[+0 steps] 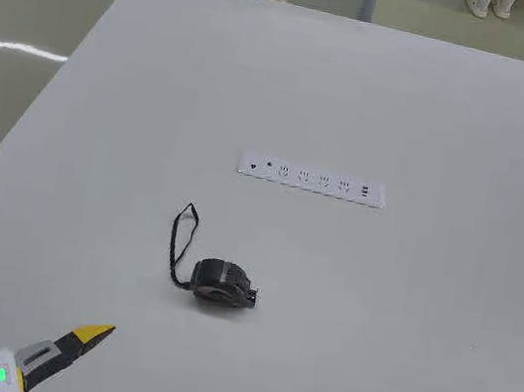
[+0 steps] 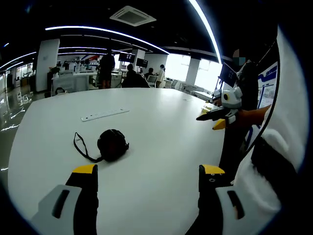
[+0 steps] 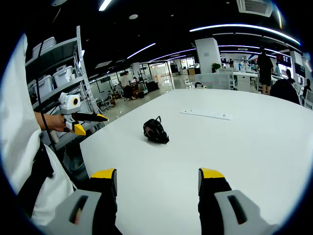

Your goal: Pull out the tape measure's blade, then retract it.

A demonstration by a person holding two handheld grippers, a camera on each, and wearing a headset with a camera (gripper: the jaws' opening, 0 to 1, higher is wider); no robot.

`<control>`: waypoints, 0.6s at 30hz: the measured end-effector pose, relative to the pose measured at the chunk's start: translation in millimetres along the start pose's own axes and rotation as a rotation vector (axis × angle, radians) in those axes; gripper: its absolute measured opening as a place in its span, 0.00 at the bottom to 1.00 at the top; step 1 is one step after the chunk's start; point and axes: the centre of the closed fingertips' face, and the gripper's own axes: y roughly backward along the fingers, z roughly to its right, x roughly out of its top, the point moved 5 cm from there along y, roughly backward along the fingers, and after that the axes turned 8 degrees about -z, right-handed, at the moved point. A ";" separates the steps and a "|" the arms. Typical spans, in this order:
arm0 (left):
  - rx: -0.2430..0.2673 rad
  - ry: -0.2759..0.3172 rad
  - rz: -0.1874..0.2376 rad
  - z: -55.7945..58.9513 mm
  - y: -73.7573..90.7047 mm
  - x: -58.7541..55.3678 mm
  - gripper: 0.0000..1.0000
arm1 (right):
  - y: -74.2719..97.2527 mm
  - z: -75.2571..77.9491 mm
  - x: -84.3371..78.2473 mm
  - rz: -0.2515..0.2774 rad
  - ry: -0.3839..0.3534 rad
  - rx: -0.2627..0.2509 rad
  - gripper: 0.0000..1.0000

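The black tape measure [image 1: 222, 283] lay on the white tabletop [image 1: 437, 115], near the power strip [image 1: 311, 179], on the side closer to the person. Its strap [image 1: 179, 238] curled beside it. The left tongs [image 2: 147, 169] and right tongs [image 3: 157, 173] were wide open, holding nothing.

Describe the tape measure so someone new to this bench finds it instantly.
Start at the big white table, then the white power strip lying across its middle. Nearer the person and slightly left of the strip sits the tape measure. Unlike the flat white strip, it is dark and rounded, with a black strap looping off its left side.
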 end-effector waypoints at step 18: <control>0.001 -0.005 0.017 -8.9 0.6 6.2 0.83 | -7.1 3.9 9.4 0.018 0.007 -0.016 0.68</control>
